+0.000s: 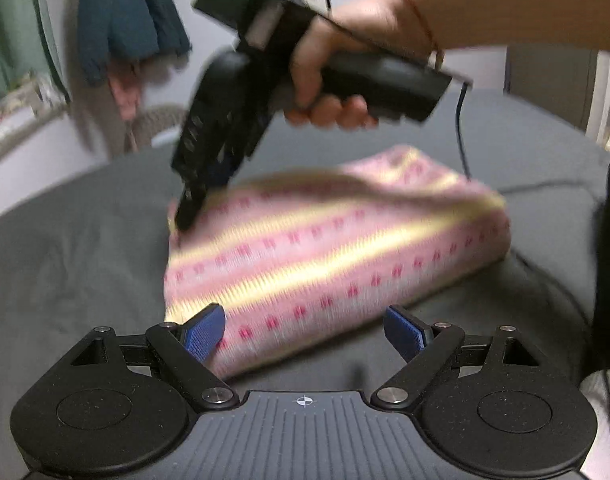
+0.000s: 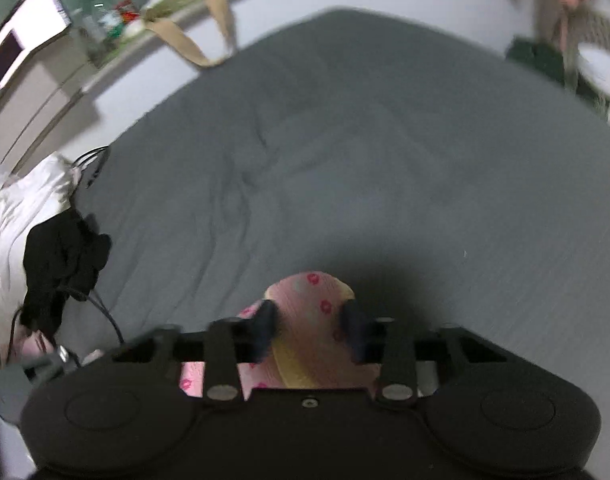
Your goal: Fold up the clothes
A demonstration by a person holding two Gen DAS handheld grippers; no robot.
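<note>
The pink garment (image 1: 337, 248), a soft knit with pale yellow bands and small darker pink motifs, lies partly folded on the grey bed (image 1: 73, 248), filling the centre of the left wrist view. Its upper layer is lifted off the lower one along the far edge, sagging in a loose curve, so it reads as light and limp, with no stiffness to hold a shape by itself.

The right tool (image 2: 311, 320) is closed on a bunched edge of that cloth: in its own view, at the lower centre, pink fabric bulges up between the two dark fingers. From the left wrist view the same tool shows at the upper left of the garment, tips down at its corner, held by a person's hand (image 1: 333, 80); motion blur hides the exact bite there.

The left tool (image 1: 305, 332) stands open at the bottom of its frame, its blue pads (image 1: 204, 332) apart. The left pad overlaps the near edge of the garment; whether it touches cannot be told. Nothing is gripped.

Such cloth likely drapes and slides, so a single-point hold will let the rest droop. The best holds are probably corners or a doubled edge, pinching all layers together. The near left corner looks like the natural place for the open tool to take.
</note>
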